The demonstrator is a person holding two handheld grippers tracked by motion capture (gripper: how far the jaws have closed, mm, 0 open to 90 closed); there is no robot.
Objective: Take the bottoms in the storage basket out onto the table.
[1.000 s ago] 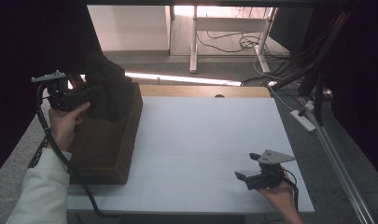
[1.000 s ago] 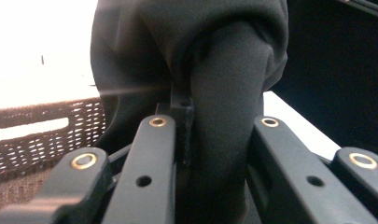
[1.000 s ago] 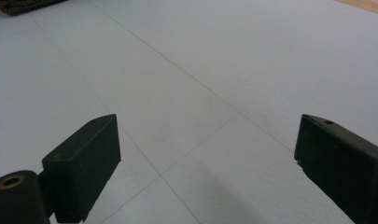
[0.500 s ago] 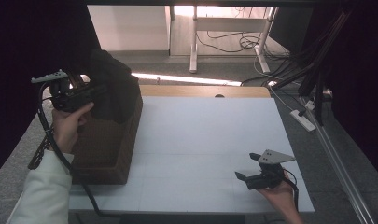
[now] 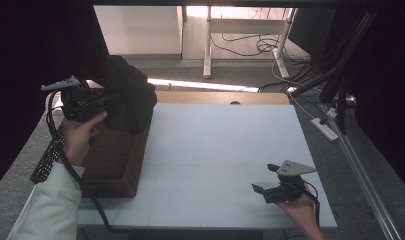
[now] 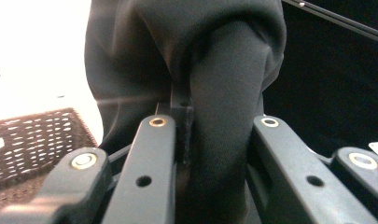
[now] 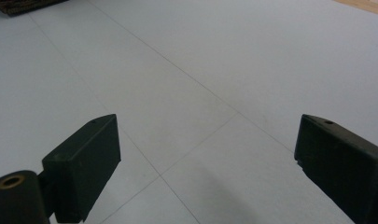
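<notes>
A bunched black cloth [image 5: 131, 97] hangs over the far end of a brown wicker basket [image 5: 112, 167] at the table's left. My left gripper [image 5: 115, 98] is shut on a fold of it, held above the basket by a hand in a white sleeve. In the left gripper view, the cloth [image 6: 224, 84] bulges between the jaws of the left gripper [image 6: 210, 128], with the basket's weave [image 6: 32, 135] below left. My right gripper [image 5: 264, 178] is open near the table's front right. Its jaws in the right gripper view [image 7: 207, 154] stand wide apart over the bare white tabletop [image 7: 200, 60].
The white tabletop [image 5: 220, 145] stretches between the basket and the right hand. A corner of the basket [image 7: 23, 5] shows at the top left of the right gripper view. A power strip [image 5: 326, 128] and cables lie off the table's right edge.
The left gripper has shifted slightly to the right with the black cloth in it, and the cloth hangs a little farther over the basket's end. The right gripper has stayed still.
</notes>
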